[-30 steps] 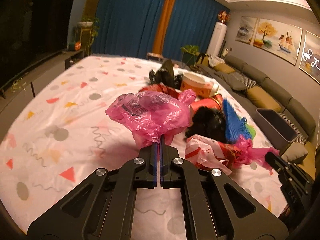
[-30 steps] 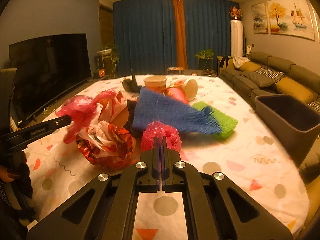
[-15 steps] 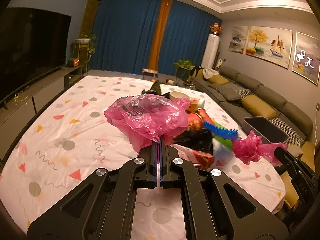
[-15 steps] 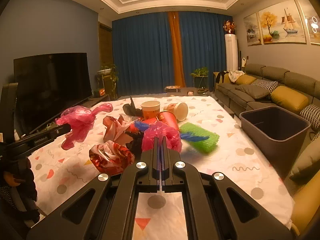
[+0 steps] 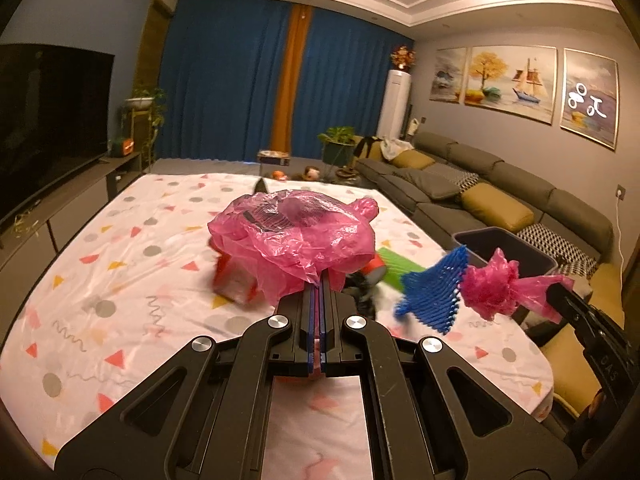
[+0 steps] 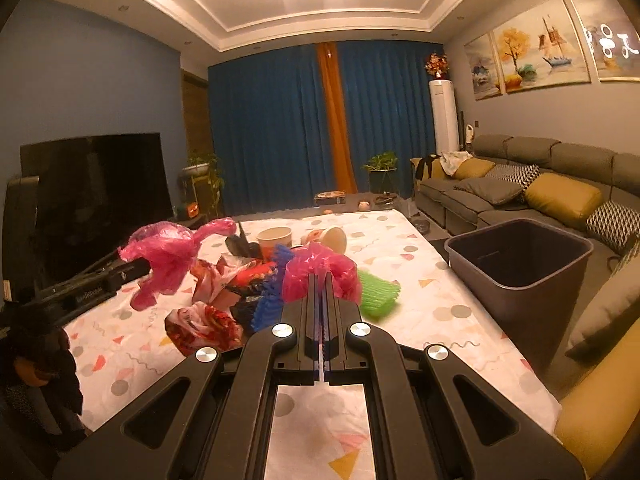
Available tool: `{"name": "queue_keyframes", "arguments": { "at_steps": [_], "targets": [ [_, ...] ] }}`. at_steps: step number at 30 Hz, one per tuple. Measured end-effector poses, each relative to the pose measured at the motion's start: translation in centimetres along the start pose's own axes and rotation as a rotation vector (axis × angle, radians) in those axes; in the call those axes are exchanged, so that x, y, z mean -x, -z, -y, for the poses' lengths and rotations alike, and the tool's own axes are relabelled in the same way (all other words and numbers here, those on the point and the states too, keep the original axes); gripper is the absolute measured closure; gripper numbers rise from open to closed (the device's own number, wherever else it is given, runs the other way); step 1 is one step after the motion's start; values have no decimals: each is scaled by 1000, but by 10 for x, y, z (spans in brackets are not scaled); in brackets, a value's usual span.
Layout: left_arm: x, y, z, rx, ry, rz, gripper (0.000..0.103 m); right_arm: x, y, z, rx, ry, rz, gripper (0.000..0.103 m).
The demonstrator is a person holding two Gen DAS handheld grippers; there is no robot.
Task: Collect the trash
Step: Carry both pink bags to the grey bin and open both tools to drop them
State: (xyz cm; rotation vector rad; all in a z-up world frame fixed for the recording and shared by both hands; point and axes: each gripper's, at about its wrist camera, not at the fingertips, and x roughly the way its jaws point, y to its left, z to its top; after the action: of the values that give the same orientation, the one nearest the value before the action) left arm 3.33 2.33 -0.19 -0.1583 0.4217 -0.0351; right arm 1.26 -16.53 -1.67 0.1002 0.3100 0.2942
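My left gripper (image 5: 319, 280) pinches a pink bag (image 5: 294, 236) above the bench (image 5: 100, 264), my right gripper (image 6: 320, 280) another pink bag (image 6: 320, 270); bin (image 6: 520, 268) at three o'clock.

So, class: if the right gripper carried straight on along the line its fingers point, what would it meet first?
The right gripper, shut on a pink bag, aims across the table. Past the bag, probably the tipped paper cup, though depth is unclear.

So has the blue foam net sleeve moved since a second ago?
Yes. The blue foam net sleeve has come up off the patterned tablecloth, dangling beside the right hand-held gripper.
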Motion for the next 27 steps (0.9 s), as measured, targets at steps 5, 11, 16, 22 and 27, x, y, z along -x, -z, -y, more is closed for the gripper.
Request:
{"name": "queue_keyframes", "arguments": {
  "at_steps": [5,11,16,22,27],
  "targets": [
    [-8,3,19,-29,28,-23,103,7,-1,14,-11,37,21,101],
    [-21,5,50,-74,72,-40,103,13,1,35,-38,85,32,101],
    [-34,3,82,-110,127,-39,103,15,-4,56,-55,135,56,101],
    [-61,-17,132,-123,214,-21,103,14,-24,89,-52,227,115,101],
    [-84,-38,182,-152,289,27,103,7,-41,118,-51,295,164,101]
  ]
}}
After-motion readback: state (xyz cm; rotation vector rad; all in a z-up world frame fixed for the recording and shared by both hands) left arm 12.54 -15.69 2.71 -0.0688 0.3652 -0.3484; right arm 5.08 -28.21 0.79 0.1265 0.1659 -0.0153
